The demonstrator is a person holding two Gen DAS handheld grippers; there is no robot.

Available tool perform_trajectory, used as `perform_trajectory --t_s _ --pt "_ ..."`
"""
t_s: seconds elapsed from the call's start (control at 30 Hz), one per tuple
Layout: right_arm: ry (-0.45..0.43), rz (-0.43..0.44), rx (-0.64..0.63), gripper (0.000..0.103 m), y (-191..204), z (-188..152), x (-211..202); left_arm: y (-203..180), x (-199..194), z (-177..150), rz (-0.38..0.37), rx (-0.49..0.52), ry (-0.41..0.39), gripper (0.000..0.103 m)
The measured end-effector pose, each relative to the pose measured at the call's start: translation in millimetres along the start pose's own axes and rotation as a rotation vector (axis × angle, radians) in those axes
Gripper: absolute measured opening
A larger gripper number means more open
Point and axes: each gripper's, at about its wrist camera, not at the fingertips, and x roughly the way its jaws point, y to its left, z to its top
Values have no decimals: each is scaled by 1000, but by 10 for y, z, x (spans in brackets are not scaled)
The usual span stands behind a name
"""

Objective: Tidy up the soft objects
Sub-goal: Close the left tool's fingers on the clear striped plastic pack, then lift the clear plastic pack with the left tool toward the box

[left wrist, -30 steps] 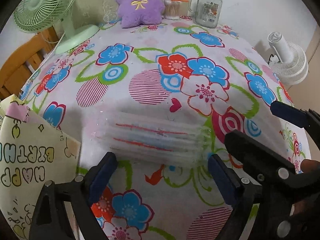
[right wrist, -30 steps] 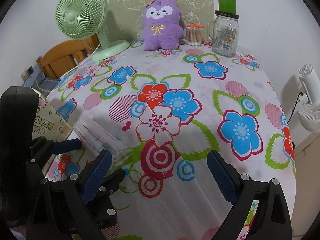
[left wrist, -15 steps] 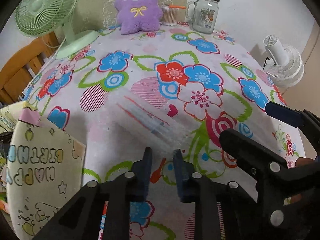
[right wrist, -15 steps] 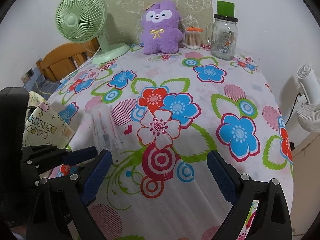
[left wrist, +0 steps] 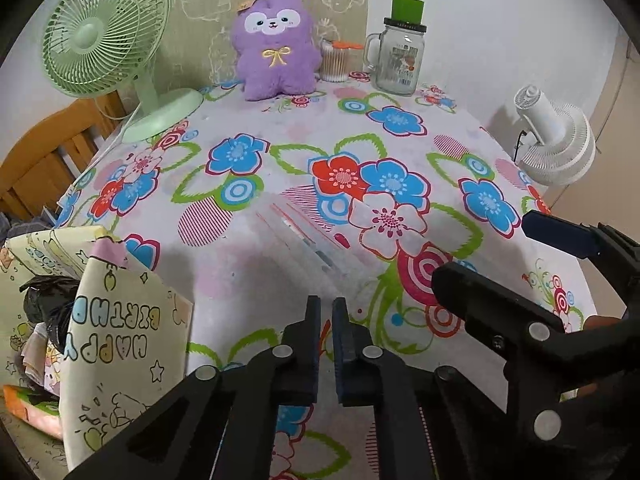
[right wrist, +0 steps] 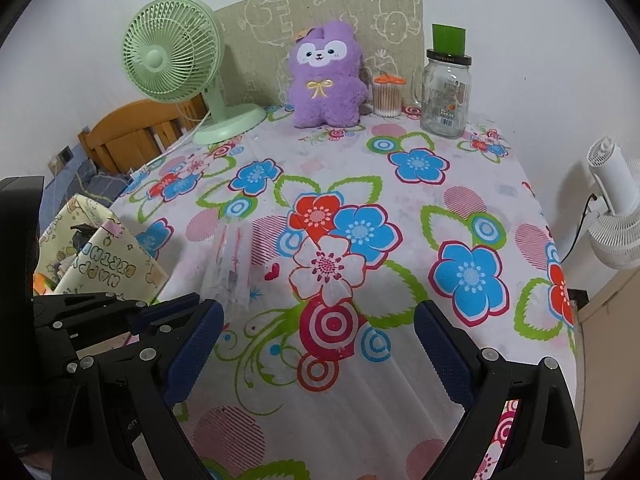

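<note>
Your worktop (right wrist: 400,380) wears a flowered cloth that falls over the near edge at the bottom of the right wrist view and over the right edge, where a white fan (right wrist: 616,216) stands just beyond it. The broad middle of the cloth is bare, with the most free room in the centre and lower right of that view. Along the far edge, at the top of the frame, a green fan (right wrist: 176,56), a purple plush toy (right wrist: 326,80), a tub of cotton swabs (right wrist: 387,96) and a glass jar (right wrist: 446,94) stand in a row. At the left edge a paper gift bag (left wrist: 120,344) printed with birthday lettering stands open just beside the worktop.

Your left gripper (left wrist: 326,312) has its pads pressed together on the near end of a clear plastic packet (left wrist: 304,236). The packet is see-through, flat and floppy, with thin red stripes running along it; it stretches from the pads up toward the middle of the left wrist view, and whether its far end rests on the cloth you cannot tell.

Your right gripper (right wrist: 316,340) is spread wide over the cloth with nothing between its pads.
</note>
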Motion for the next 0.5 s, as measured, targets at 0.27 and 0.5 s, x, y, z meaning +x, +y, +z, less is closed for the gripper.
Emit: perform_trajectory --t_s 0.27,0.5 --pt "-21 -4 0 98 -1 -4 -109 -29 -99 3 2 2 -25 0" --pt "-15 -9 13 98 -55 -26 -109 -36 -83 3 0 -3 -17 0"
